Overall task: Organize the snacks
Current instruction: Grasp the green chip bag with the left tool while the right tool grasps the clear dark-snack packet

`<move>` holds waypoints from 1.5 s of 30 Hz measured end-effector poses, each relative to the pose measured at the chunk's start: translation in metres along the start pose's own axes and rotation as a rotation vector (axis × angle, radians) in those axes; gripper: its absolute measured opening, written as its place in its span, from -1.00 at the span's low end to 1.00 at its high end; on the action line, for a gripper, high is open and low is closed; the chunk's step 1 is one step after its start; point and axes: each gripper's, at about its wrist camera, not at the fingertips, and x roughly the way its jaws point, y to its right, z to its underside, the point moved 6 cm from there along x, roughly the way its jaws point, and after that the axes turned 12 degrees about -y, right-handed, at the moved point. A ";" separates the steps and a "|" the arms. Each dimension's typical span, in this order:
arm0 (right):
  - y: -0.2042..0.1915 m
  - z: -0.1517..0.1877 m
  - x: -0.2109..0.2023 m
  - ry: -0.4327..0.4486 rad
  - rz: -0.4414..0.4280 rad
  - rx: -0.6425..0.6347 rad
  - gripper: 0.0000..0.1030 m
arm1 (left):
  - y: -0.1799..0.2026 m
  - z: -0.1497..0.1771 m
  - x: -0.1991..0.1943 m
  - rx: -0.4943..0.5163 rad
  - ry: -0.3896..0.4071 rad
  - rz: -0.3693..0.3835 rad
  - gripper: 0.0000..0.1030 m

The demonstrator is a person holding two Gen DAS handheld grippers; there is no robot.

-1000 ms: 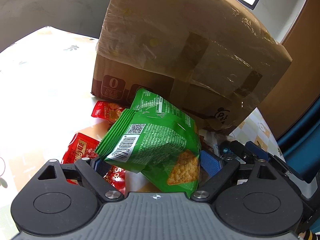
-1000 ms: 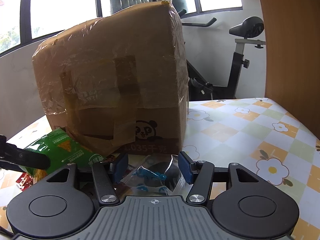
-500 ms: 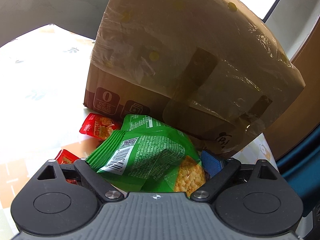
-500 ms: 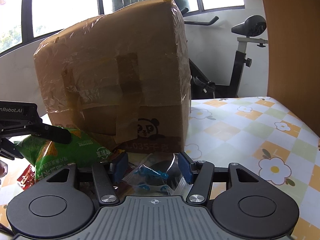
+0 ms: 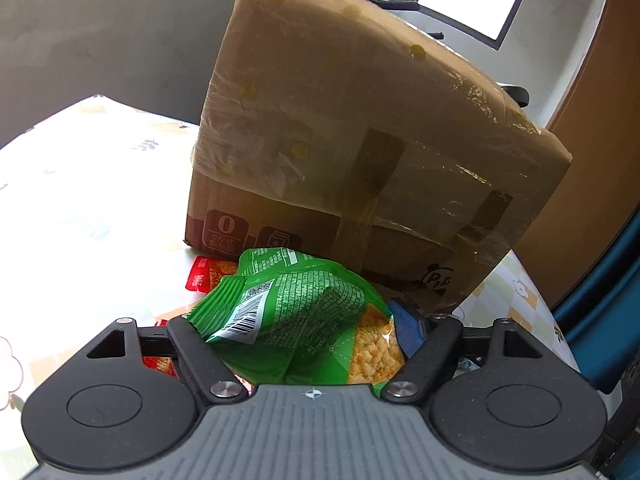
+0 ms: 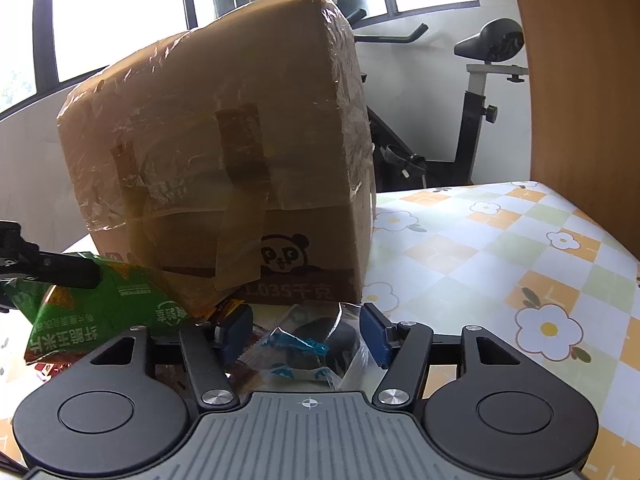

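Note:
My left gripper is shut on a bunch of green snack packets and holds it lifted in front of a tall taped cardboard box. The same green packets and one left finger show at the left of the right wrist view. My right gripper is partly closed around a clear packet with blue print lying before the box; whether it grips is unclear. Red snack packets lie on the table below the green ones.
The table has a flowered checked cloth. An exercise bike stands behind the table. A wooden panel rises at the right. A brown wrapper lies at the box's foot.
My left gripper has risen and pulled back with the green packets, showing more of the box's top. My right gripper has stayed in place around the clear packet.

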 end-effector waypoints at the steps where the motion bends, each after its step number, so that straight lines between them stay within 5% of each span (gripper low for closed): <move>1: 0.001 0.000 0.000 0.000 0.000 0.003 0.09 | -0.001 0.001 -0.006 0.011 0.015 -0.008 0.56; 10: 0.005 -0.001 0.007 -0.055 0.004 0.029 0.13 | -0.025 0.005 -0.048 -0.021 0.120 -0.092 0.55; 24: -0.007 0.019 0.003 -0.227 -0.061 0.024 0.21 | -0.062 0.013 -0.093 -0.154 0.219 -0.108 0.55; 29: -0.017 0.014 -0.006 -0.208 -0.043 -0.058 0.16 | -0.064 0.015 -0.093 -0.150 0.227 -0.107 0.55; 34: -0.015 -0.003 -0.002 -0.144 0.044 -0.176 0.44 | -0.065 0.020 -0.092 -0.156 0.225 -0.110 0.55; 40: -0.024 -0.012 0.025 -0.195 0.025 -0.349 0.44 | -0.063 0.017 -0.088 -0.165 0.214 -0.115 0.55; 45: -0.028 -0.008 0.041 -0.251 -0.020 -0.342 0.41 | -0.060 0.015 -0.085 -0.163 0.203 -0.122 0.55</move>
